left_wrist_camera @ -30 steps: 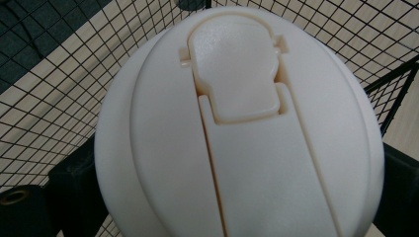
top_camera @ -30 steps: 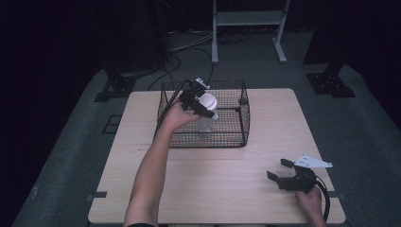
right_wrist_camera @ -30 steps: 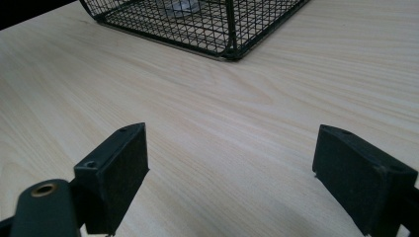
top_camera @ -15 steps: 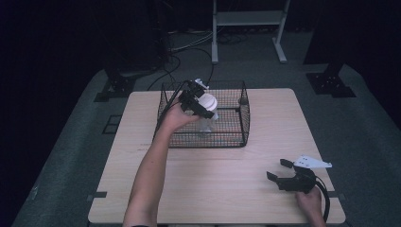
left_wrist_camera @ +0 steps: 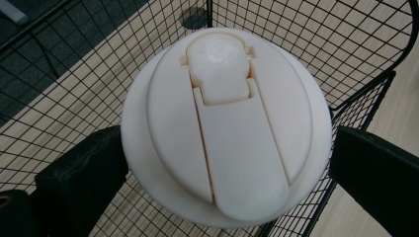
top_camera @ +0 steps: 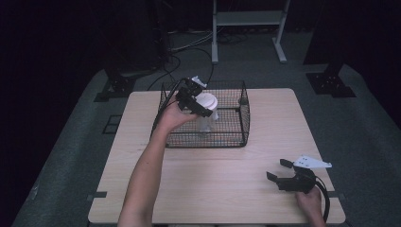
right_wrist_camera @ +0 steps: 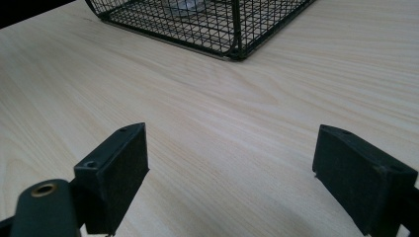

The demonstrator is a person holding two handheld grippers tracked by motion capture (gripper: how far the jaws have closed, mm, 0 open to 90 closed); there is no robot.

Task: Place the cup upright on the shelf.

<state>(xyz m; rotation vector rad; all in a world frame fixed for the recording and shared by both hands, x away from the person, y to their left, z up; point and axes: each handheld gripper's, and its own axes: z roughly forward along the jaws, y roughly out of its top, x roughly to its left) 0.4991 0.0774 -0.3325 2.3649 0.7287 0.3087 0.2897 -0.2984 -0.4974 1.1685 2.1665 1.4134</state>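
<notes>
A clear tumbler [top_camera: 206, 122] with a white flip-top lid [top_camera: 207, 101] stands upright inside a black wire basket [top_camera: 245, 113] at the table's far middle. My left gripper [top_camera: 198, 101] is shut on the tumbler's lid. In the left gripper view the lid [left_wrist_camera: 225, 128] sits between both black jaws, which press on its rim, with the basket's mesh [left_wrist_camera: 375, 49] beneath. My right gripper [top_camera: 278, 169] rests low near the table's front right, open, with nothing between its jaws. In the right gripper view the right gripper [right_wrist_camera: 232, 163] points over bare wood toward the basket's corner [right_wrist_camera: 232, 34].
The light wooden table [top_camera: 213, 184] has open surface between the basket and the front edge. The left forearm [top_camera: 146, 170] crosses the table's left half. Beyond the table are dark floor, cables [top_camera: 189, 47] and a metal stand [top_camera: 248, 28].
</notes>
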